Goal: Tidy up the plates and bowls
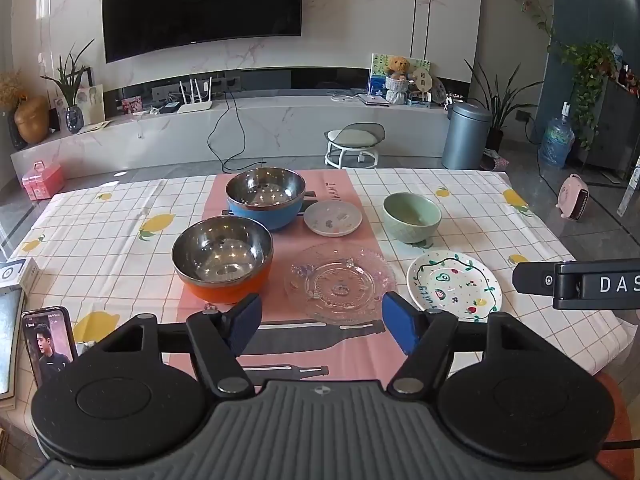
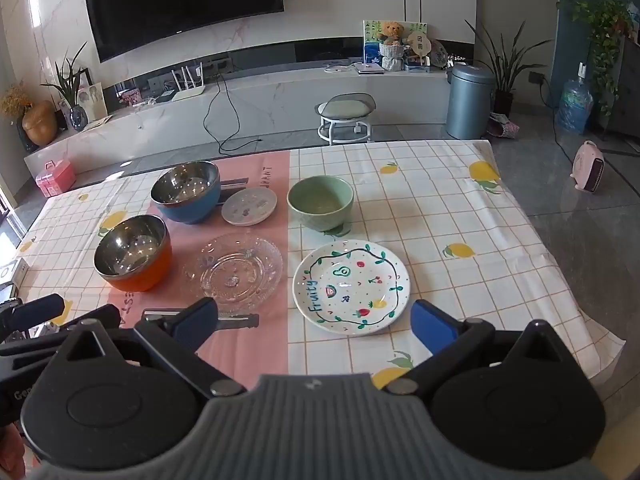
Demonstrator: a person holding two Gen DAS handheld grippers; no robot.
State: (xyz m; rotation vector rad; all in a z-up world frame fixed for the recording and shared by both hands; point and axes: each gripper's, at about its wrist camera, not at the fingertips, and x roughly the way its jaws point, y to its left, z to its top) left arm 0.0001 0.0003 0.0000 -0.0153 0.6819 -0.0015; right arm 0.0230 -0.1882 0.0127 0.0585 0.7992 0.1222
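Note:
On the table stand an orange steel bowl (image 1: 222,260) (image 2: 134,253), a blue steel bowl (image 1: 265,197) (image 2: 186,191), a green ceramic bowl (image 1: 412,216) (image 2: 321,201), a small white saucer (image 1: 333,219) (image 2: 249,206), a clear glass plate (image 1: 339,282) (image 2: 234,272) and a white "Fruity" plate (image 1: 453,285) (image 2: 351,287). My left gripper (image 1: 322,322) is open and empty, just before the glass plate. My right gripper (image 2: 314,322) is open and empty, just before the Fruity plate; it also shows in the left wrist view (image 1: 576,282).
A checked lemon tablecloth (image 2: 440,216) with a pink runner (image 1: 280,336) covers the table. A phone (image 1: 49,342) and a white box (image 1: 16,276) sit at the near left edge. Beyond the table are a stool (image 1: 354,142), a bin (image 1: 467,136) and a TV console.

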